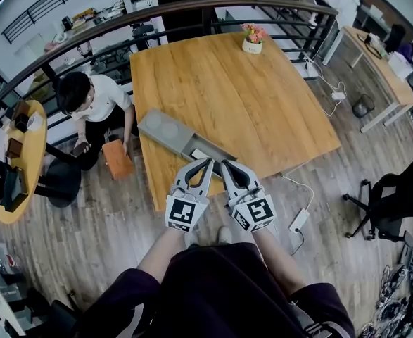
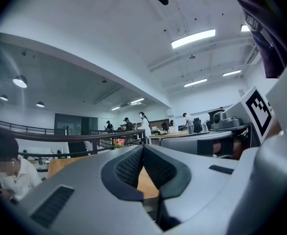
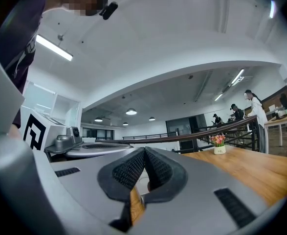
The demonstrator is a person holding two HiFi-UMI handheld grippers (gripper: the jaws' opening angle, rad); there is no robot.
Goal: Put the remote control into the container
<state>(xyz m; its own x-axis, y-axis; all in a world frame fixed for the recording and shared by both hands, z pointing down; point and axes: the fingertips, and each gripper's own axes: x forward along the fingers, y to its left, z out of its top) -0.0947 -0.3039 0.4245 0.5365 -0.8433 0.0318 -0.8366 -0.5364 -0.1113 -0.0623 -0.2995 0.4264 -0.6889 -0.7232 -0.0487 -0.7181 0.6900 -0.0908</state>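
A long grey container (image 1: 165, 130) lies slantwise on the wooden table (image 1: 262, 104), near its front left edge. At the container's near end lies a small pale piece (image 1: 200, 153), too small to tell whether it is the remote control. My left gripper (image 1: 207, 163) and right gripper (image 1: 224, 165) hover side by side just short of that end, their tips almost meeting. Both are shut with nothing between the pads. The left gripper's (image 2: 142, 147) ribbed pads touch, and so do the right gripper's (image 3: 144, 150). Neither gripper view shows the container.
A flower pot (image 1: 252, 42) stands at the table's far edge. A person (image 1: 90, 98) sits left of the table beside an orange box (image 1: 117, 158). A curved railing (image 1: 192, 7) runs behind. An office chair (image 1: 396, 196) and a power strip (image 1: 299, 220) are at the right.
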